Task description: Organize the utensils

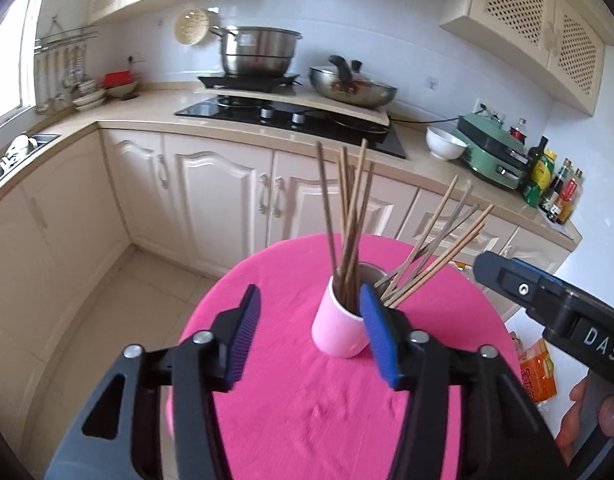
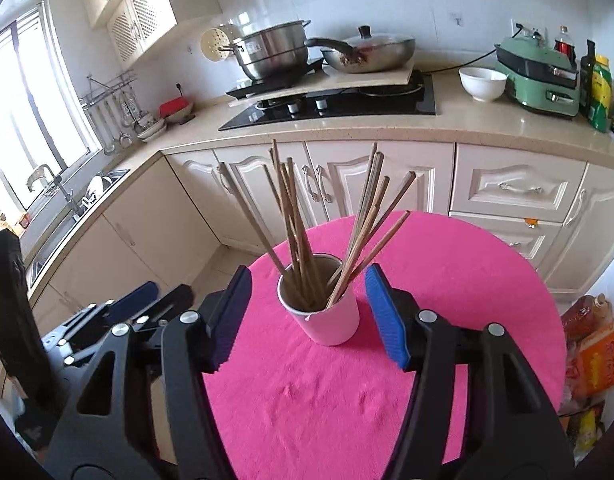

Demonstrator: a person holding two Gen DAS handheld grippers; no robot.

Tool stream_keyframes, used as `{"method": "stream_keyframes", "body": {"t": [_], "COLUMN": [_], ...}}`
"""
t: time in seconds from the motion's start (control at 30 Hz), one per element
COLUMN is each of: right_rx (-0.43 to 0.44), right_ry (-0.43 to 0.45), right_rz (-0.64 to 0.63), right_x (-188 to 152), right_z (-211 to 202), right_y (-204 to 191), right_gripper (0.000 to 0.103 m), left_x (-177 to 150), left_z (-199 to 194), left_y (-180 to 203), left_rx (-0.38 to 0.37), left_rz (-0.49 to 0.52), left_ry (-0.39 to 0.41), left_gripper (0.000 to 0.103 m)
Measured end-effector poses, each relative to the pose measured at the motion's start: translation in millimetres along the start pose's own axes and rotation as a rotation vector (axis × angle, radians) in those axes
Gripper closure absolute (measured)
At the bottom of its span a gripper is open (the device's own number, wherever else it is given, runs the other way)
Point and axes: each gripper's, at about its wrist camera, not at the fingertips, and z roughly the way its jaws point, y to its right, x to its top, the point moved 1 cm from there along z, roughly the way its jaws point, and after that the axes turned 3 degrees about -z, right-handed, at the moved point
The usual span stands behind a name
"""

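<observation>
Withdrawing from the pink cup (image 2: 331, 312), which stands upright on the pink worktop (image 2: 447, 280) with all chopsticks (image 2: 295, 240) inside, we judge the sorting nearly complete; we should back away clear of the leaning sticks. The left tool (image 1: 309, 334) and right tool (image 2: 309, 316) both stand partly open, holding nothing.
</observation>
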Motion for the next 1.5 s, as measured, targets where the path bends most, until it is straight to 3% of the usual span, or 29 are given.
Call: {"method": "stream_keyframes", "body": {"t": [0.17, 0.47, 0.7, 0.77, 1.07, 1.5], "right_rx": [-0.016, -0.072, -0.114, -0.134, -0.226, -0.230], "right_ry": [0.015, 0.095, 0.199, 0.227, 0.301, 0.354], "right_rz": [-0.019, -0.046, -0.042, -0.053, -0.103, -0.137], "right_x": [-6, -30, -76, -89, -136, -161], "right_z": [-45, -146, -243, -268, -371, -454], "right_y": [-16, -67, -148, -170, -240, -253], "right_gripper": [0.040, 0.034, 0.027, 0.026, 0.019, 0.014], "left_x": [5, 3, -27, -38, -69, -97], "left_z": [-49, -159, -277, -315, -439, -526], "left_y": [-3, -15, -35, -41, -68, -49], "left_rx": [0.044, -0.010, -0.021, -0.037, -0.073, -0.068], "left_rz": [0.008, 0.061, 0.162, 0.185, 0.181, 0.175], "left_ry": [0.029, 0.107, 0.201, 0.225, 0.281, 0.372], "left_gripper": [0.048, 0.043, 0.042, 0.038, 0.032, 0.029]}}
